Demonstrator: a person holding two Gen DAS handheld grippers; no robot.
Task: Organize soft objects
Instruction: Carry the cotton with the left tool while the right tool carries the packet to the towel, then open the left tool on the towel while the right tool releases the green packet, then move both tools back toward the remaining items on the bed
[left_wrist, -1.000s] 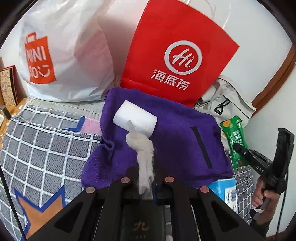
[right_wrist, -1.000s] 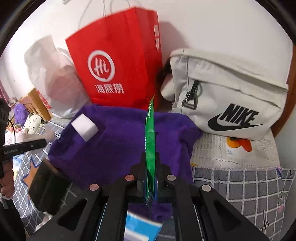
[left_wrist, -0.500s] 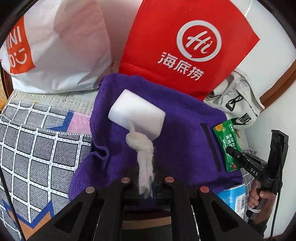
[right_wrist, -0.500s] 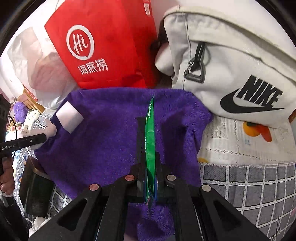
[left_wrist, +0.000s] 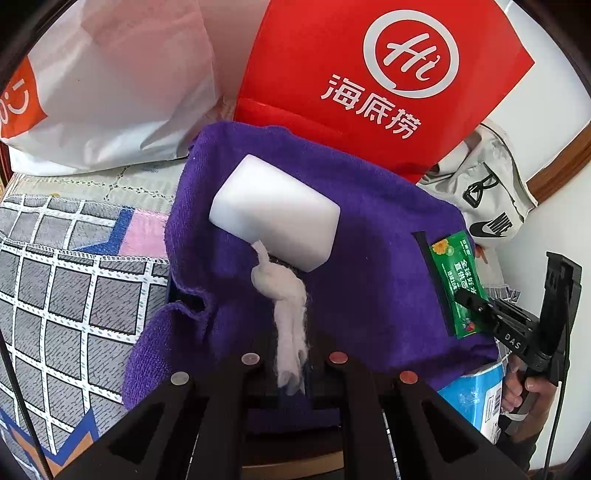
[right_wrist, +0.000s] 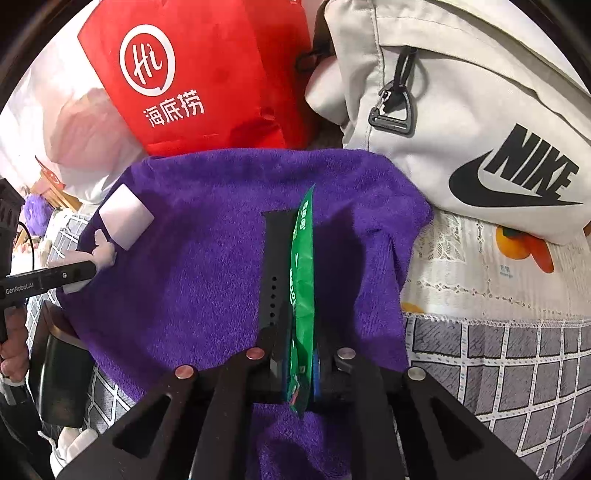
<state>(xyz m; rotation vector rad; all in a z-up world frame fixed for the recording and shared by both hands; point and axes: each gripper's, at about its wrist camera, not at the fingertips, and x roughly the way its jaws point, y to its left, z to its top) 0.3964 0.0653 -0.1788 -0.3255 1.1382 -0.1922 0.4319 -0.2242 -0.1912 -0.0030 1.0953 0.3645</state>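
Observation:
A purple towel (left_wrist: 369, 266) lies spread over a raised base; it also shows in the right wrist view (right_wrist: 207, 258). A white sponge block (left_wrist: 275, 218) rests on its left part and shows in the right wrist view (right_wrist: 125, 216). My left gripper (left_wrist: 291, 380) is shut on a twisted white cotton wad (left_wrist: 288, 306), whose tip touches the sponge. My right gripper (right_wrist: 299, 369) is shut on a green sachet (right_wrist: 303, 280), held edge-up low over the towel beside a black strap (right_wrist: 275, 273). The sachet (left_wrist: 456, 280) and the right gripper (left_wrist: 480, 306) show in the left wrist view.
A red paper bag (left_wrist: 376, 81) and a white plastic bag (left_wrist: 110, 81) stand behind the towel. A grey Nike bag (right_wrist: 461, 118) sits at the right. A checked bedspread (left_wrist: 66, 288) surrounds the towel. A blue-white pack (left_wrist: 476, 402) lies under the towel's right edge.
Both grippers have moved forward and lower over the towel. The cotton wad has come up to the sponge, and the sachet is now over the strap on the towel.

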